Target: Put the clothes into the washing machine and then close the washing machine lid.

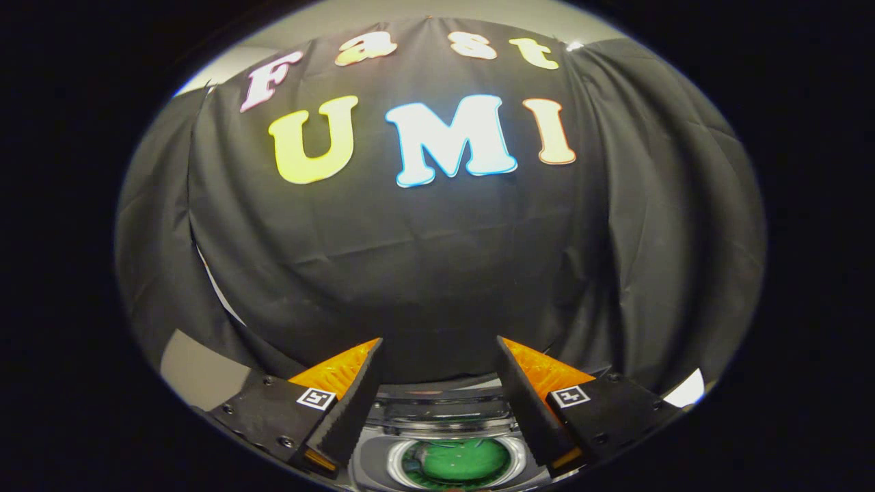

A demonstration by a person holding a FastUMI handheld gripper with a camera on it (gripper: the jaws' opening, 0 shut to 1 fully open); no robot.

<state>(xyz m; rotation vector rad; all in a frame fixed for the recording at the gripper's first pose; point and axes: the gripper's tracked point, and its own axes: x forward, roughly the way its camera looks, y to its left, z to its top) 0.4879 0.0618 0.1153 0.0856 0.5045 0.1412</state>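
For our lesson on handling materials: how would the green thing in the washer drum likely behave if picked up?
The green item probably droops, if it is cloth. Likely light. The open gripper hangs above, holding nothing.

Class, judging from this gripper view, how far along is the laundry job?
Done: something green, probably the clothes, lies in the washing machine drum. In hand: nothing; the gripper is open and empty, above the opening. Left: closing the lid, since the drum is still uncovered.
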